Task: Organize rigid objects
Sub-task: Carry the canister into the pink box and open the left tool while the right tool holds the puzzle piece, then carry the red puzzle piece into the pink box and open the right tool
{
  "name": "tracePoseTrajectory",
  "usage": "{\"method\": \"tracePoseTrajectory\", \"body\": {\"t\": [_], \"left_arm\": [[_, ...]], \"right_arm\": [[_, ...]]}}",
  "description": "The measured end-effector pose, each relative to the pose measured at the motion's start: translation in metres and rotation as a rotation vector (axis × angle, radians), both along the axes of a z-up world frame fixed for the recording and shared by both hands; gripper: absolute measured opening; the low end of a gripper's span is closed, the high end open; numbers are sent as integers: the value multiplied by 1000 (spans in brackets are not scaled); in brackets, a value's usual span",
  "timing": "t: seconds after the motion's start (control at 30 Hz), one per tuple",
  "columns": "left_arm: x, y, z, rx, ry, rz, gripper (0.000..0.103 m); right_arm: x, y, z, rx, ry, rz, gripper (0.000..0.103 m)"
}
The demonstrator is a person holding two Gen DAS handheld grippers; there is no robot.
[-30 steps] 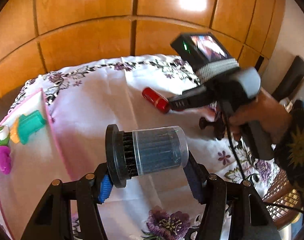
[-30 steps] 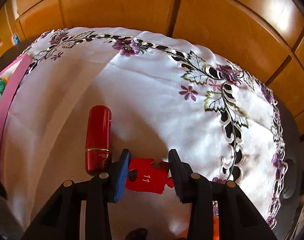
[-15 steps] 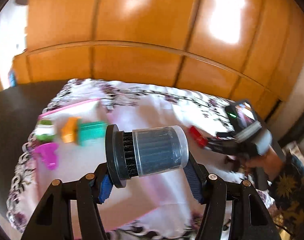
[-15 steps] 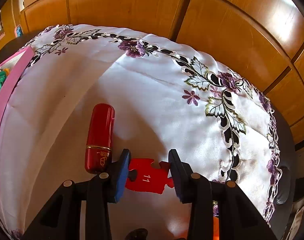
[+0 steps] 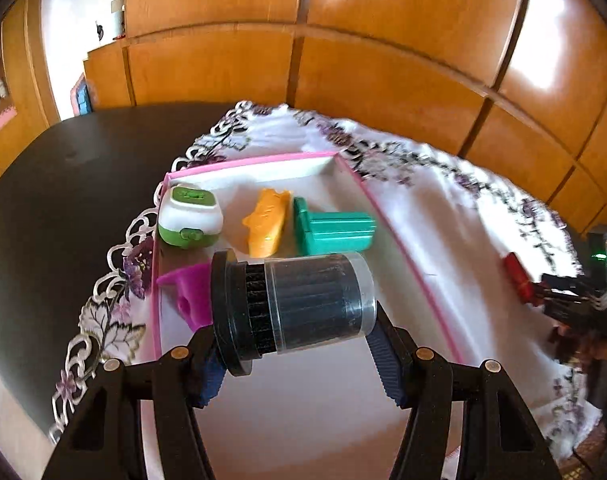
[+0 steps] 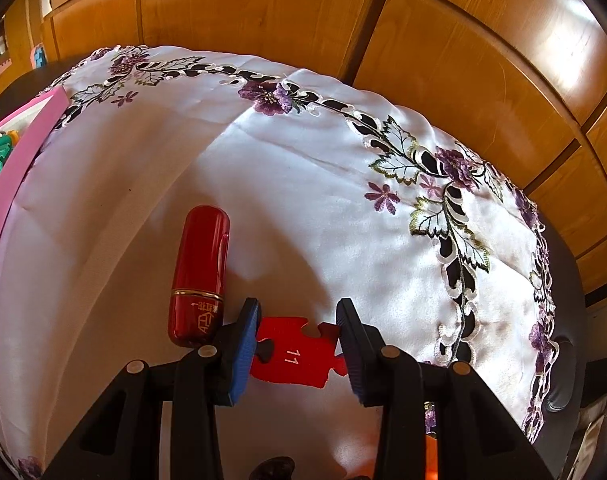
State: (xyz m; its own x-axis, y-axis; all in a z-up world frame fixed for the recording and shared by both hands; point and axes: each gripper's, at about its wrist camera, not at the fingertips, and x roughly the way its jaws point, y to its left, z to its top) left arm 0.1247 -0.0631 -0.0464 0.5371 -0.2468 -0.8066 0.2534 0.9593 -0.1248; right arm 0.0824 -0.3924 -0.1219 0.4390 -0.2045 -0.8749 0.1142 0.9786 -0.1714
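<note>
My left gripper (image 5: 295, 356) is shut on a clear jar with a black lid (image 5: 291, 306), held sideways above the near part of a pink-rimmed white tray (image 5: 387, 220). In the tray lie a green-and-white gadget (image 5: 189, 216), an orange piece (image 5: 265, 222), a teal block (image 5: 333, 230) and a magenta piece (image 5: 191, 290). My right gripper (image 6: 297, 340) is shut on a red puzzle piece marked 11 (image 6: 293, 354), low over the cloth. A red lipstick tube (image 6: 201, 272) lies just left of it, and shows far right in the left wrist view (image 5: 515, 276).
A white embroidered tablecloth (image 6: 323, 184) covers a dark table (image 5: 59, 184). Wooden wall panels (image 5: 343, 40) stand behind. The tray's pink edge (image 6: 19, 148) is at the far left of the right wrist view. The right gripper's body (image 5: 583, 300) is at the right edge.
My left gripper swung left with the jar, from over the cloth to above the tray. My right gripper stayed shut on the puzzle piece and barely moved.
</note>
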Motion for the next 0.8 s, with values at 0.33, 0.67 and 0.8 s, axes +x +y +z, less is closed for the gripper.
{"method": "tracePoseTrajectory", "body": {"t": [0.33, 0.67, 0.8], "left_arm": [[29, -10, -26, 51, 60, 16, 64], [3, 0, -7, 34, -20, 58, 76], [-16, 1, 1, 58, -70, 67, 76]], "right_arm": [[0, 0, 1, -11, 0, 8, 39], [0, 1, 1, -14, -1, 8, 39], [0, 1, 1, -16, -1, 9, 39]]}}
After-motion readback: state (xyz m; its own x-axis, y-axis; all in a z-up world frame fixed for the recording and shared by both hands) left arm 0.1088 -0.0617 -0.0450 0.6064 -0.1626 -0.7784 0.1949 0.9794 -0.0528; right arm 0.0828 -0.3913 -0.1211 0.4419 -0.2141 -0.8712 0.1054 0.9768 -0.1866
